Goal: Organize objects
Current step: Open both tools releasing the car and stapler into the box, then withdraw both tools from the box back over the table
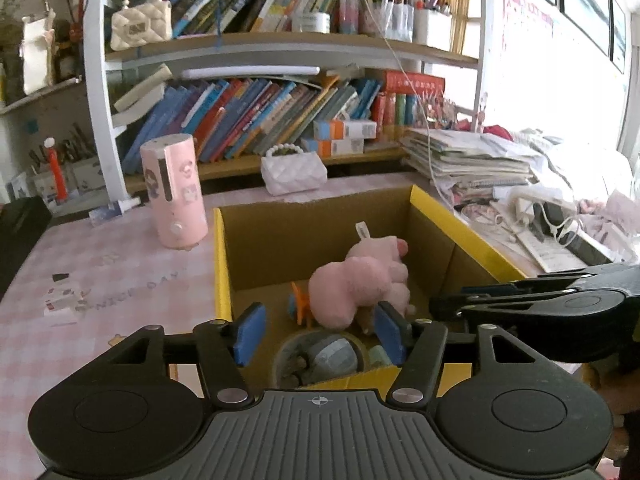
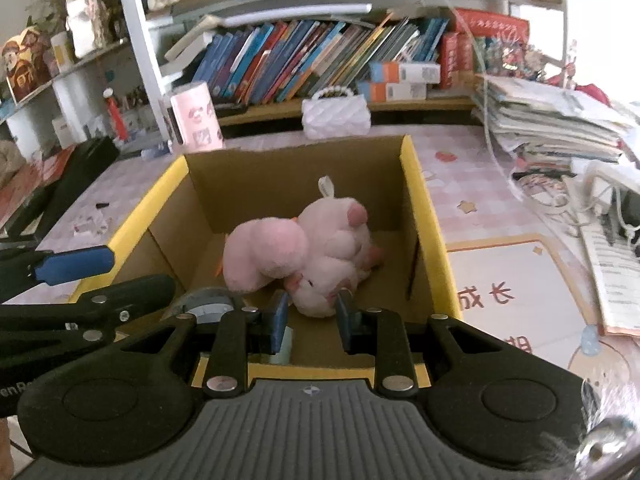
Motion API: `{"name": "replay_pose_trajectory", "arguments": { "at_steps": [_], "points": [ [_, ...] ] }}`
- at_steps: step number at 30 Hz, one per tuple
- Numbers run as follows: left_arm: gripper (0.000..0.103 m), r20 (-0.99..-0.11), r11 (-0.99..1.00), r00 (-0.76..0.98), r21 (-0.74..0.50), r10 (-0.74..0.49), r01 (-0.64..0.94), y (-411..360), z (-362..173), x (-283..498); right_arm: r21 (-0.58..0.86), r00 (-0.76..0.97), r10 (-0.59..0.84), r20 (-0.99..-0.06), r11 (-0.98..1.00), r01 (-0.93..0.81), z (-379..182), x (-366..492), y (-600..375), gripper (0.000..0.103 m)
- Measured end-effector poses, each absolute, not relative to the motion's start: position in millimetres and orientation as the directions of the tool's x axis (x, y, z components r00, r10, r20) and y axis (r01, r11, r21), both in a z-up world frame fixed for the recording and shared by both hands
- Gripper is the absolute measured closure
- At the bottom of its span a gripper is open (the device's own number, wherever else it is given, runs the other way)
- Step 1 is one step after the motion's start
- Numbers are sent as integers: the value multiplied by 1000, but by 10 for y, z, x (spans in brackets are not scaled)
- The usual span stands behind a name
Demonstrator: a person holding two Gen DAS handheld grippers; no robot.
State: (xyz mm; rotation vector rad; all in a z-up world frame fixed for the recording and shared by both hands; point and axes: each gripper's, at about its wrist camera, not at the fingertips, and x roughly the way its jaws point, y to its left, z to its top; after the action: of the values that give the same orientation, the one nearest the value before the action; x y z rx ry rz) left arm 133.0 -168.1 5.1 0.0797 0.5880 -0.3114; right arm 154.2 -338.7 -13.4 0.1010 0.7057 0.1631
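Observation:
A pink plush toy lies inside an open cardboard box with a yellow rim. My left gripper hangs over the box's near end, open. Its blue pads stand wide apart and nothing is pressed between them. My right gripper reaches in from the right with its jaws narrow, and the toy's near end fills the gap between its pads. A grey tape roll and a small orange item also lie on the box floor.
The box stands on a pink checked tablecloth. Behind it are a pink cylinder, a white quilted purse and shelves of books. A paper stack and cables crowd the right side.

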Motion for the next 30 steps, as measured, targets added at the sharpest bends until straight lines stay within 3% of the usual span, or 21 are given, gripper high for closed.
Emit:
{"name": "replay_pose_trajectory", "arguments": {
  "at_steps": [14, 30],
  "points": [
    [23, -521, 943, 804, -7, -288, 334, -1365, 98, 923, 94, 841, -25, -541, 991, 91, 44, 961, -3335, 58],
    [22, -618, 944, 738, -22, -271, 329, -695, -140, 349, 83, 758, -42, -651, 988, 126, -185, 218, -2621, 51]
  ]
}}
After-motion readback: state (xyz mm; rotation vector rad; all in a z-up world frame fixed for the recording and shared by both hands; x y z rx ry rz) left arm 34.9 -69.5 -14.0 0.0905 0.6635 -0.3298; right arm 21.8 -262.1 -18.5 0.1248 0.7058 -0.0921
